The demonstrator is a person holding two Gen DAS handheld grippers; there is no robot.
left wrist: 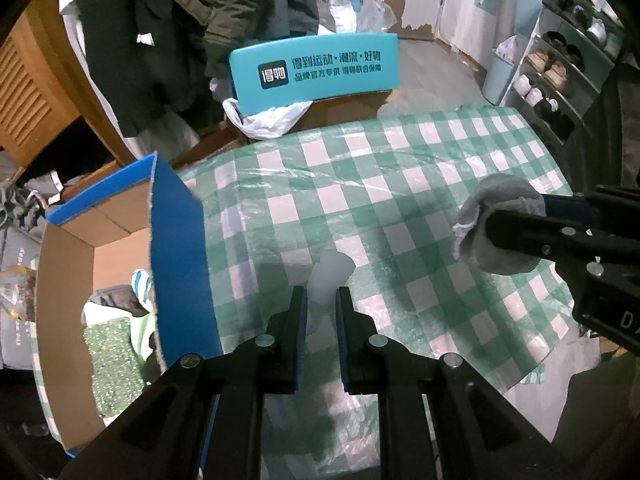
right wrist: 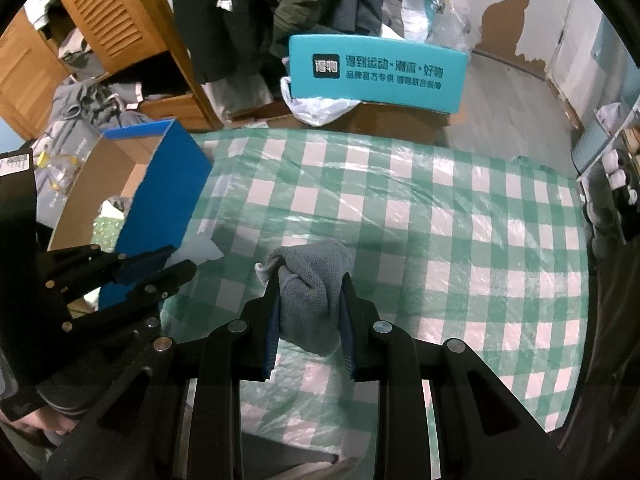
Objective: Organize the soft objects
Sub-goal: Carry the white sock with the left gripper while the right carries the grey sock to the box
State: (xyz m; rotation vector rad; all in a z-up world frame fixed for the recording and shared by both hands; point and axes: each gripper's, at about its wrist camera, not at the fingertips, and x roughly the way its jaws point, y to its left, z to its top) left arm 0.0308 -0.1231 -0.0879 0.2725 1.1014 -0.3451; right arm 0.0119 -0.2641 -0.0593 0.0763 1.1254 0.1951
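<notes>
My left gripper [left wrist: 322, 294] is shut on a pale white soft piece [left wrist: 330, 280] and holds it above the green checked tablecloth [left wrist: 360, 184], just right of a blue cardboard box [left wrist: 176, 240]. The box holds several soft items, among them a green sparkly cloth [left wrist: 112, 364]. My right gripper [right wrist: 310, 280] is shut on a bunched grey knitted cloth [right wrist: 310, 280] above the table's middle. In the left wrist view that grey cloth [left wrist: 500, 216] hangs at the right. In the right wrist view the left gripper [right wrist: 180, 262] holds the white piece [right wrist: 198, 250] beside the box [right wrist: 160, 196].
A teal chair back [left wrist: 316, 70] with printed characters stands behind the table, with a white plastic bag [left wrist: 268, 118] below it. Dark coats [left wrist: 168, 32] hang at the back left by a wooden cabinet [left wrist: 36, 96]. A shoe rack [left wrist: 568, 60] stands at the right.
</notes>
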